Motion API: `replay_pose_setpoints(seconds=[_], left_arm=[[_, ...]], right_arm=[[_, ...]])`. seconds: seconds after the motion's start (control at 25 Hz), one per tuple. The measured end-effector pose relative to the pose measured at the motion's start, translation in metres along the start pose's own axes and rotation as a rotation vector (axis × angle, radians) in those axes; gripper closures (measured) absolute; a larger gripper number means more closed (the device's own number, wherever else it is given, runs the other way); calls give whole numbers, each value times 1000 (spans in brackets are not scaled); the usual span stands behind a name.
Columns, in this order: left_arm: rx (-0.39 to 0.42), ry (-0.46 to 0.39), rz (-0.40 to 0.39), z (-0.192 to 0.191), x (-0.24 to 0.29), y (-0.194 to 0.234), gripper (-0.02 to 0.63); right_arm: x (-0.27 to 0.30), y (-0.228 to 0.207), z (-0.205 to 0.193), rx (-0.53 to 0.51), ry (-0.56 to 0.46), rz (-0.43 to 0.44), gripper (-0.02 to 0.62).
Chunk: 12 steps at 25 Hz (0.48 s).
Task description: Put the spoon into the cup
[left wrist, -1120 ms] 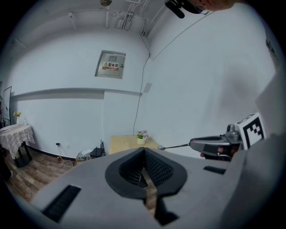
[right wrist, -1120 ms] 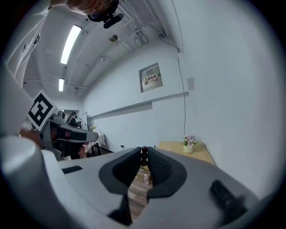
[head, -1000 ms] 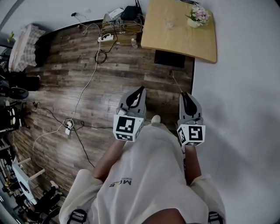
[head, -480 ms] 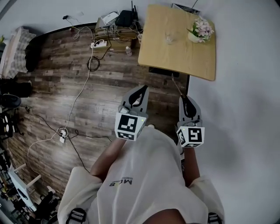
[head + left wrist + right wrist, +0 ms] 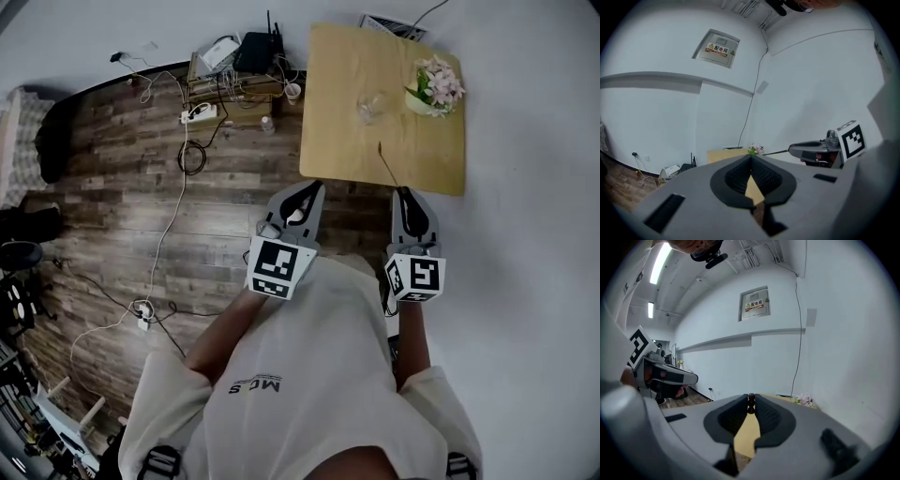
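A clear glass cup (image 5: pixel 370 106) stands on the small wooden table (image 5: pixel 337 103), next to a pot of pink flowers (image 5: pixel 434 86). My right gripper (image 5: pixel 403 193) is shut on the thin spoon (image 5: pixel 386 161), which sticks forward over the table's near edge toward the cup. In the right gripper view the spoon's dark end (image 5: pixel 751 402) shows pinched between the jaw tips of the right gripper (image 5: pixel 751 405). My left gripper (image 5: pixel 306 192) hangs at the table's near left corner. Its jaws meet with nothing between them in the left gripper view (image 5: pixel 751 161). The cup is hidden in both gripper views.
A router (image 5: pixel 251 52), a power strip (image 5: pixel 195 112) and loose cables (image 5: pixel 167 220) lie on the wooden floor left of the table. A white wall (image 5: pixel 525 234) runs along the right, close to the table. The right gripper (image 5: pixel 813 151) with the spoon shows in the left gripper view.
The person has walked toward the table, which now lies closer below both grippers. The spoon's tip has come over the table's near edge. Both grippers keep their hold.
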<state>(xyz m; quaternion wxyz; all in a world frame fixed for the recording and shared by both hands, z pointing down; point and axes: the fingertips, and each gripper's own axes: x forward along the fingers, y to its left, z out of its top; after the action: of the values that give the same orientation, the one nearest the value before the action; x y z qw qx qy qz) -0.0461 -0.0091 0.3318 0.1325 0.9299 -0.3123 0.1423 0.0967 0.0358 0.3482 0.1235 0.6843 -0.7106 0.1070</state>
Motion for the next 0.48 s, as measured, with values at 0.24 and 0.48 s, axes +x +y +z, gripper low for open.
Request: replay_pose_setpoints(seconds=[0.24,0.48], left_arm=[[4,-6,-1,19,25,24,595],[-23,-8,70,25,52,32,595]], right_arm=[[37,-15,10,-24,23,1,534],[65,-38,9,-28,22,55,534]])
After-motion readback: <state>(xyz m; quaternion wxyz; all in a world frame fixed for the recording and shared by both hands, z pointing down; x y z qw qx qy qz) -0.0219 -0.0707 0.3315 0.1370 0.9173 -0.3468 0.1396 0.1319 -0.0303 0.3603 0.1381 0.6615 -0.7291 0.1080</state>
